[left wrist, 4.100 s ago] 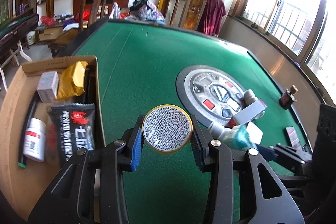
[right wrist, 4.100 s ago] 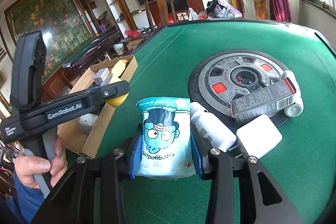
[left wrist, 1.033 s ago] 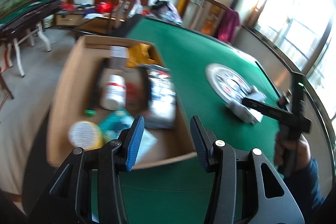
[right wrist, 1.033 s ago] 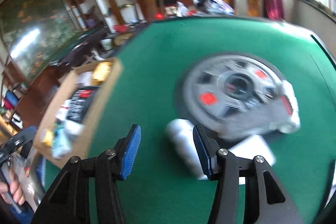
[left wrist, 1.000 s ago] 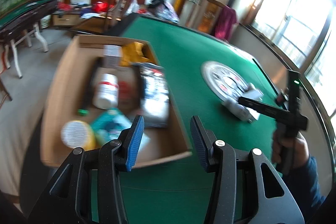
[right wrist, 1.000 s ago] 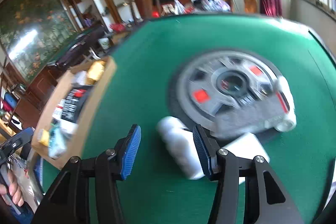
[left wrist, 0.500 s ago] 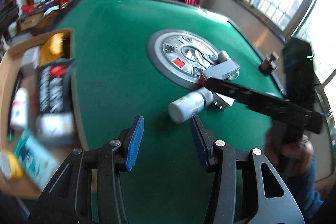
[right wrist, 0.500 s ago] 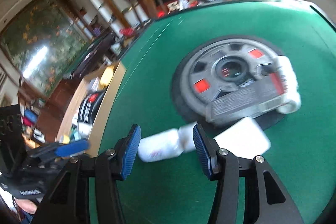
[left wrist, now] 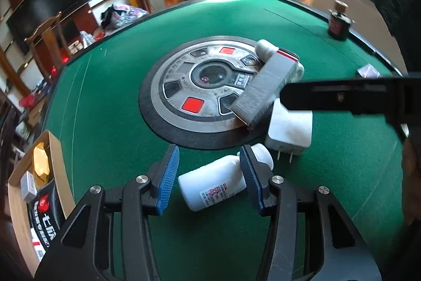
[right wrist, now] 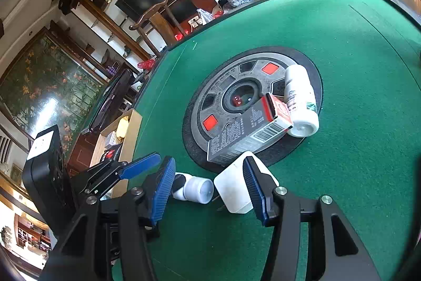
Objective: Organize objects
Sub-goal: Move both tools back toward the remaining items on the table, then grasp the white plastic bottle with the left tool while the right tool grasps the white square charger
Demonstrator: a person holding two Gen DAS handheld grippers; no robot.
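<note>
The left claw (left wrist: 209,175) stands released, its jaws having just widened, straddling the white bottle (left wrist: 218,182) lying on the green worktop (left wrist: 105,102); the bottle's long axis runs crosswise between the pads, untouched; the right claw (right wrist: 209,187), also released, frames the white charger (right wrist: 236,188) beside it.

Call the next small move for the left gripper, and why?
Probably ease down and close on the white bottle. It lies on its side on the green felt, framed between the left gripper's open blue pads, which do not press on it yet. The cardboard box beside the table already holds other items, so it likely goes there.
</note>
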